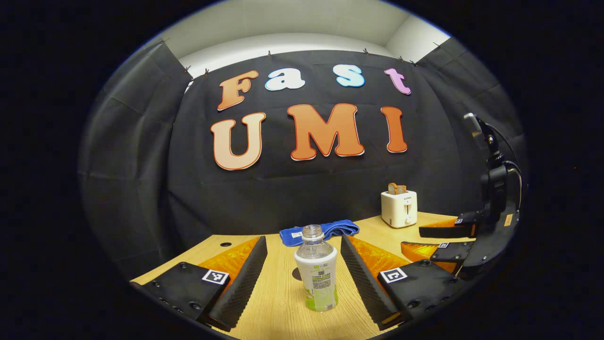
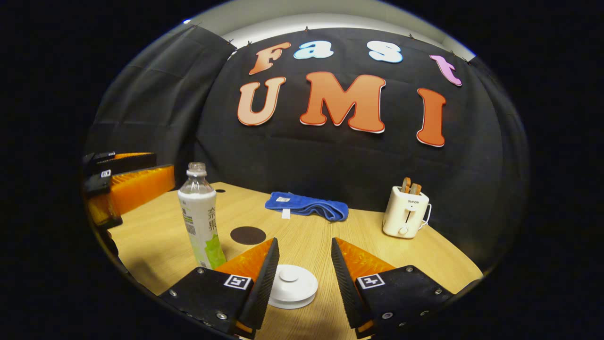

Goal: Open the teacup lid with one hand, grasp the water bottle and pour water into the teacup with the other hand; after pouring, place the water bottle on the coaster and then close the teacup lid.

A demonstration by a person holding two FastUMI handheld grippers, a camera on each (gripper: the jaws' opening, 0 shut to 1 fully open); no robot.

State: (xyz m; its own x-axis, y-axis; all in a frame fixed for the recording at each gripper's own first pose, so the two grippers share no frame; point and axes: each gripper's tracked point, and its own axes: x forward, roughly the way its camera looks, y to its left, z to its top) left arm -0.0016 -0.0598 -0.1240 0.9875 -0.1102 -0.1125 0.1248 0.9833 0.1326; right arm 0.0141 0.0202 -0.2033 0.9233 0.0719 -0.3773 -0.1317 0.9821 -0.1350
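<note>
The wooden table (image 2: 302,245) spreads across the lower half of both views, light-grained and backed by the black cloth wall. In the left gripper view the left gripper (image 1: 302,278) has its two ribbed black fingers (image 1: 240,283) spread wide at 7 and 5 o'clock, jaws parted and pressing on nothing, with the water bottle (image 1: 317,271) standing upright between them, uncapped, apart from both pads. In the same view the right gripper (image 1: 448,243) shows at 3 o'clock, its orange-backed fingers apart. In the right gripper view the right gripper (image 2: 304,278) likewise has its fingers spread, jaws parted, and the white teacup lid (image 2: 292,285) sits low between them at 6 o'clock, near the left pad; whether that pad touches it cannot be told, and the cup under the lid is hidden. The bottle (image 2: 200,222) stands upright at 9 o'clock of that view, just beside the finger on that side, with the left gripper (image 2: 118,189) beyond it at the edge. A white toaster (image 2: 406,212) with bread in its slots stands at 3 o'clock near the wall. A blue cloth (image 2: 306,205) lies crumpled at 12 o'clock toward the back. The dark round coaster (image 2: 248,234) lies flat between the bottle and the cloth, bare, well apart from the lid.
</note>
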